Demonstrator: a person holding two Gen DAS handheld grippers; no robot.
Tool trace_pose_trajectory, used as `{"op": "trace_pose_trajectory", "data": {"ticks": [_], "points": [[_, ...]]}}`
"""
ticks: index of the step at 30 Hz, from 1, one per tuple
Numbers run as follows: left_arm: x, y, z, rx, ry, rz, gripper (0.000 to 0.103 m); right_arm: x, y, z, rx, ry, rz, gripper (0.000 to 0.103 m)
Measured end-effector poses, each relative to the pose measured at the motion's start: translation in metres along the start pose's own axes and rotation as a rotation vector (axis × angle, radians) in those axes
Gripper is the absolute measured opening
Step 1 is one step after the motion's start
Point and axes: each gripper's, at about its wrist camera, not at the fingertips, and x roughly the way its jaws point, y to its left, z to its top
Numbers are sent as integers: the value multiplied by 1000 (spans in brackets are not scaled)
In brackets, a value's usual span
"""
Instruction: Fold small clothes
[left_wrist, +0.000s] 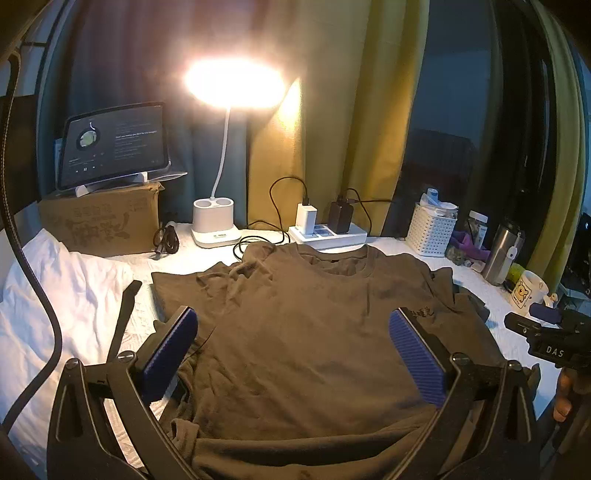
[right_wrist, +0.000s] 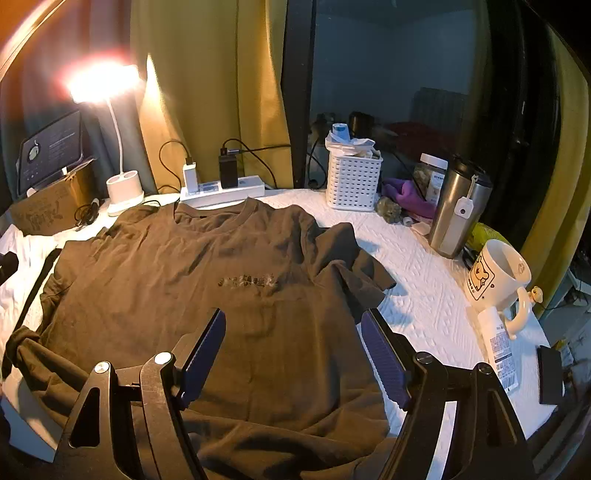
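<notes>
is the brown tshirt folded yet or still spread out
Spread out. The brown t-shirt lies flat, front up, collar and chest print showing; only its sleeves are rumpled. No fold is made.

Left gripper (left_wrist: 291, 325) tilted gently downward, blue-padded jaws spread wide with nothing clamped between them. Right gripper (right_wrist: 293, 326) pitched more steeply downward, jaws parted and empty. Fingertips (left_wrist: 563, 406) of a hand visible low at one edge.

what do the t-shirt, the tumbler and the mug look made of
T-shirt: soft knit fabric, likely cotton; matte brown, creased, ribbed collar.
Tumbler: brushed metal, probably stainless steel; dull grey sheen, dark lid.
Mug: glazed ceramic, it seems; glossy white with a printed cartoon.
</notes>
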Motion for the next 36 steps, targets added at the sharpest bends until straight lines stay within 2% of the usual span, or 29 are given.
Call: {"op": "trace_pose_trajectory", "data": {"ticks": [36], "points": [[-1,1,3,8,13,0,102,0,5,5,-21,-5,-10,78]]}}
